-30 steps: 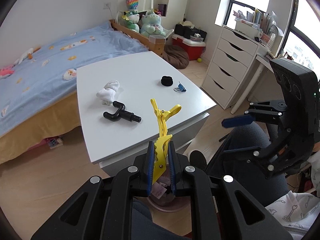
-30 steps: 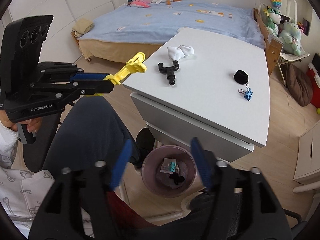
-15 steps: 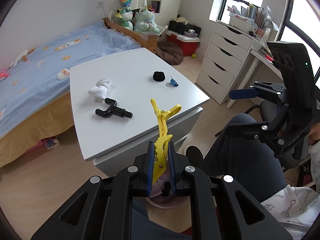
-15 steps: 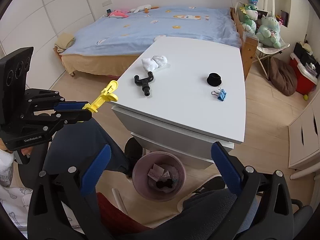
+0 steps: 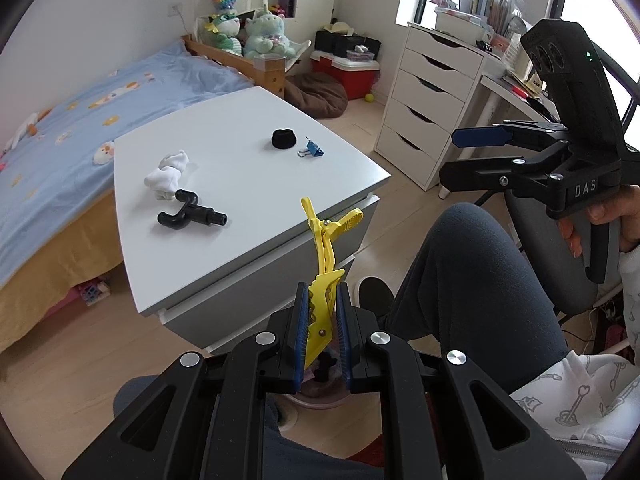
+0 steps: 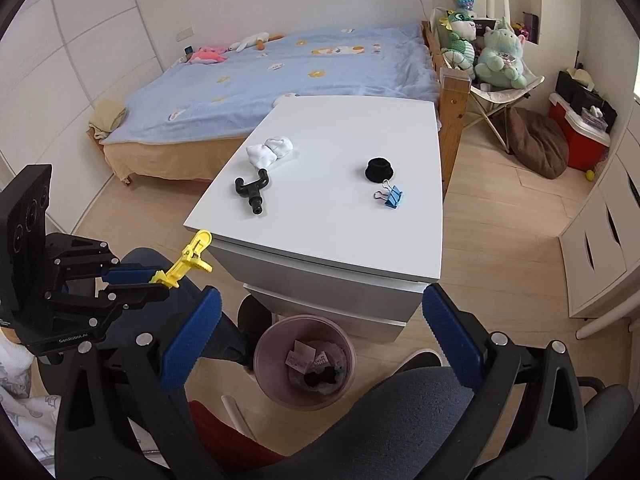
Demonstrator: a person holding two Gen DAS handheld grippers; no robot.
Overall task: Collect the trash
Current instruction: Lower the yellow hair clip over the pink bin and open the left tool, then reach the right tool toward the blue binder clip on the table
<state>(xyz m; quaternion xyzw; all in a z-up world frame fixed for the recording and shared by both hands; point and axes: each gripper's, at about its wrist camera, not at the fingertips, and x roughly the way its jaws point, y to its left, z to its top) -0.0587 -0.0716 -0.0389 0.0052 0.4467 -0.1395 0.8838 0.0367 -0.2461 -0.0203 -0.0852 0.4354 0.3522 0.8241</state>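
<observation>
My left gripper (image 5: 322,312) is shut on a yellow hair clip (image 5: 326,248), which sticks up past the fingers; the same clip (image 6: 187,260) shows in the right wrist view, off the table's near-left corner. My right gripper (image 6: 316,332) stands wide open with nothing between its fingers, above a pink waste bin (image 6: 306,360) that holds scraps of paper and a dark item. On the white table (image 6: 340,240) lie a white crumpled cloth (image 6: 269,150), a black plastic fitting (image 6: 250,190), a black round cap (image 6: 378,169) and a blue binder clip (image 6: 391,195).
A person's knees in dark trousers (image 5: 472,264) sit beside the bin. A bed with a blue cover (image 6: 280,76) stands behind the table. White drawers (image 5: 432,96) and a desk are to the right, with plush toys (image 6: 496,52) on a chair.
The right gripper's jaws have spread from partly to fully open and it has drawn back from the bin. The left gripper has shifted a little with the yellow clip still held.
</observation>
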